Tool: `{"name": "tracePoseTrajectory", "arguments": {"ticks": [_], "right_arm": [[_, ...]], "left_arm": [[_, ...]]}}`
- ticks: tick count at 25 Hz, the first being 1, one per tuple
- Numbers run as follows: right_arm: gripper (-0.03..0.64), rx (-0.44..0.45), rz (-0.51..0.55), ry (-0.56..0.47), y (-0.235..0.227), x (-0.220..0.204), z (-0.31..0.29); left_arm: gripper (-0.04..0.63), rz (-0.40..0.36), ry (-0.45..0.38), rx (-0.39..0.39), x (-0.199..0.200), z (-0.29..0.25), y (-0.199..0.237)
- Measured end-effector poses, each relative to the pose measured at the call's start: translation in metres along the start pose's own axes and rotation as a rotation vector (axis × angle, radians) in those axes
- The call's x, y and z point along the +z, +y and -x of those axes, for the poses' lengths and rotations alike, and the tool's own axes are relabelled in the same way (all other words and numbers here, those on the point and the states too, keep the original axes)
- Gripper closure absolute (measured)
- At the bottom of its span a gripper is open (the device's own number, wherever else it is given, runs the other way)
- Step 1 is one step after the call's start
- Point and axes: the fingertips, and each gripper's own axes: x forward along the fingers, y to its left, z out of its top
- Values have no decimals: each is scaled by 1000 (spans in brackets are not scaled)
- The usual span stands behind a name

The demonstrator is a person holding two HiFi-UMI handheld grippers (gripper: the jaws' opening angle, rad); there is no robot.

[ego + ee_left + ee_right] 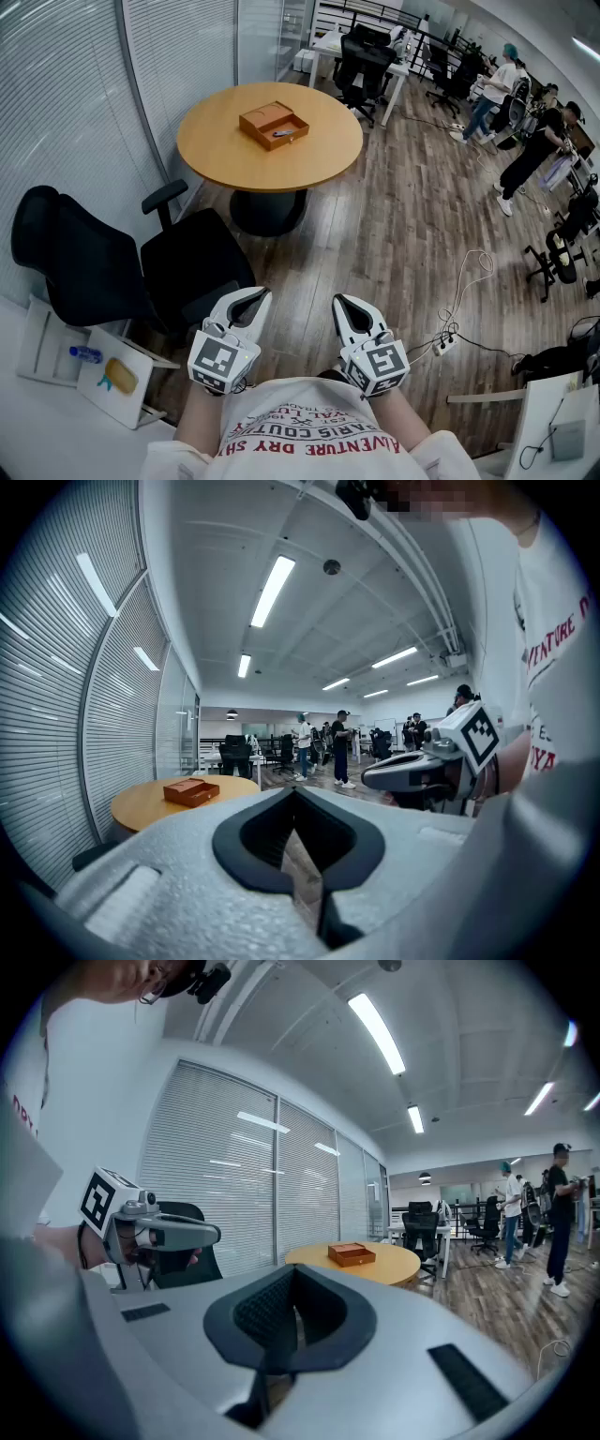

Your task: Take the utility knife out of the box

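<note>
Closest in, the person's white T-shirt with red print fills the bottom edge of the head view, and both grippers are held out just in front of it, side by side and apart, pointing roughly level into the room. The left gripper has its jaws together at the tips with nothing between them. The right gripper is likewise closed and empty — each gripper's own view shows only the dark pads meeting at the front, with a leaf-shaped hollow behind them. Under them lies a wood-plank floor. To the left, near the left gripper, a black office chair stands beside the slatted blinds. In the lower left corner a white shelf carries a small blue bottle and a yellow thing. To the right of the right gripper, a white power strip with a looping cable rests on the floor. Farther on, well apart from both grippers, stands a round wooden table. On its top sits the box, brown and open, its two halves side by side. In the half toward the right lies a small grey object — the utility knife, too small to make out in detail. Beyond the table are white desks with black chairs, and several people stand at the far right.
</note>
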Motion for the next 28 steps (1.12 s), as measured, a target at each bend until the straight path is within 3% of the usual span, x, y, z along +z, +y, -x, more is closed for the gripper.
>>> {"name": "tracePoseTrajectory", "arguments": {"ticks": [8,21,28], "right_arm": [[609,7,33,-1,1,5,5],[608,-55,-2,41,-13,-3,-2],[607,-55,-24,59,-48,-16,-18]], "left_arm": [[600,3,-41,-52,5,-2,-14],[600,54,-13,-59,-8,-13,-7],[601,72,13,-54,-18,-50,-7]]}}
